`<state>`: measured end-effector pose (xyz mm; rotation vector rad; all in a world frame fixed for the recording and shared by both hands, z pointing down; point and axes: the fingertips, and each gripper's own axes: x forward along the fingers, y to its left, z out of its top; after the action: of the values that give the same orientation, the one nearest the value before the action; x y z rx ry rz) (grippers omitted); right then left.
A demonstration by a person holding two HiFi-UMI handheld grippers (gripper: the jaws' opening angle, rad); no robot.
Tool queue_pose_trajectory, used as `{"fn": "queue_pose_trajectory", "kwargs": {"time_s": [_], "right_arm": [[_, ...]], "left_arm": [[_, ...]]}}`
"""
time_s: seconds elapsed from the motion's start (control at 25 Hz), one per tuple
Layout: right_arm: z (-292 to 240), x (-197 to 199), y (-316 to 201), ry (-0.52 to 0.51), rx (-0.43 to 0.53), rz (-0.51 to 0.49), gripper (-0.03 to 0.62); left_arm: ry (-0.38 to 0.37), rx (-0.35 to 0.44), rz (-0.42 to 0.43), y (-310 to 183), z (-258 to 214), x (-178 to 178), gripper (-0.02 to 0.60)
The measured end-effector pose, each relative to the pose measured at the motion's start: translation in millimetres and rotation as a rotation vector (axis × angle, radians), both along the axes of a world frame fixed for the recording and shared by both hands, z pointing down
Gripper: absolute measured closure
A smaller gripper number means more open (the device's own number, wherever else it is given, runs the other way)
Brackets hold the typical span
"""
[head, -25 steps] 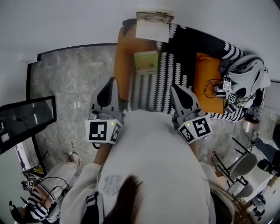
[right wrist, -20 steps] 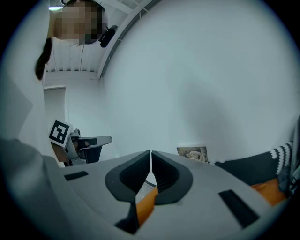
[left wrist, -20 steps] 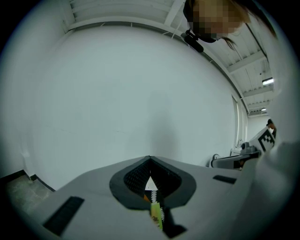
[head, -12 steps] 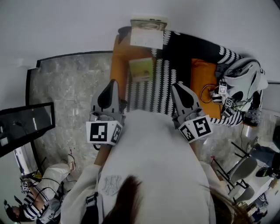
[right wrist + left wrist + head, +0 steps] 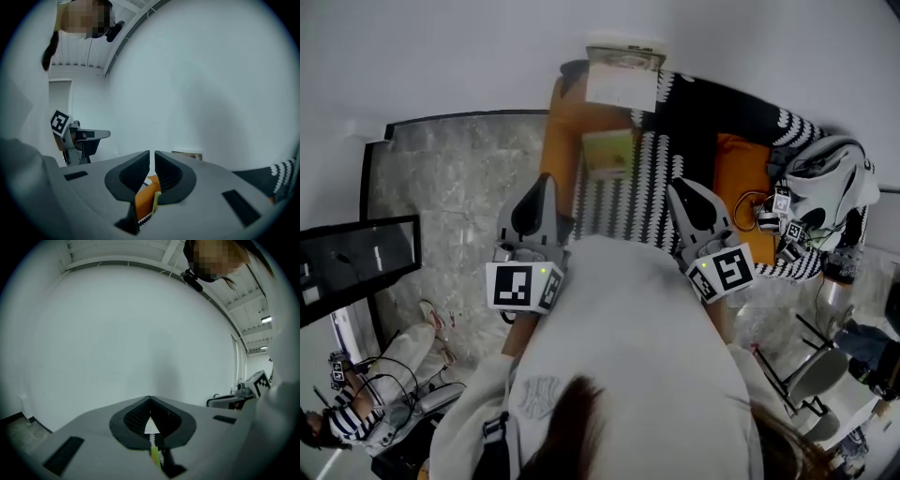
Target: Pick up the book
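Note:
A thin green book (image 5: 609, 153) lies flat on the orange sofa (image 5: 565, 122), at the edge of a black-and-white striped blanket (image 5: 628, 202). A second, pale book (image 5: 622, 75) leans at the sofa's back against the wall; it also shows in the right gripper view as a pale book (image 5: 187, 154). My left gripper (image 5: 542, 180) hovers short of the green book, to its lower left, jaws shut and empty. The right gripper (image 5: 678, 186) hovers over the blanket to the book's lower right, also shut on nothing. In their own views the left gripper (image 5: 150, 399) and the right gripper (image 5: 152, 153) face the white wall.
An orange cushion (image 5: 741, 178) and a white device with marker cubes (image 5: 825, 183) lie at the sofa's right end. A dark screen (image 5: 356, 262) stands at the left over marble floor (image 5: 450, 187). A seated person (image 5: 366, 412) is at lower left, chairs (image 5: 820, 361) at lower right.
Both grippers have drifted slightly over the sofa and stay shut. The seated person at lower left has shifted position.

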<state>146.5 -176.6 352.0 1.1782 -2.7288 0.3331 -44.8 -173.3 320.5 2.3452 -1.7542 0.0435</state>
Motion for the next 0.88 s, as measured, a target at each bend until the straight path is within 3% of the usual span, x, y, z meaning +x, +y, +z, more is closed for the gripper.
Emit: {"fn": "queue_pose_trajectory", "kwargs": {"time_s": [0.2,0.56,0.88], "right_arm": [[17,-7,-18,0.031,-0.024,-0.058,0.486],[74,-18,-76,0.109,-0.091,-0.157,0.449],[139,-34,-119,0.244,-0.173,-0.299,0.401]], "left_arm": [[-0.01,-0.008,-0.024,-7,4,-6,0.572],[-0.003,-0.057,-0.086,-34,10,-15,0.572],[-0.024,-0.105,-0.178,-57,22,-37,0.572]]}}
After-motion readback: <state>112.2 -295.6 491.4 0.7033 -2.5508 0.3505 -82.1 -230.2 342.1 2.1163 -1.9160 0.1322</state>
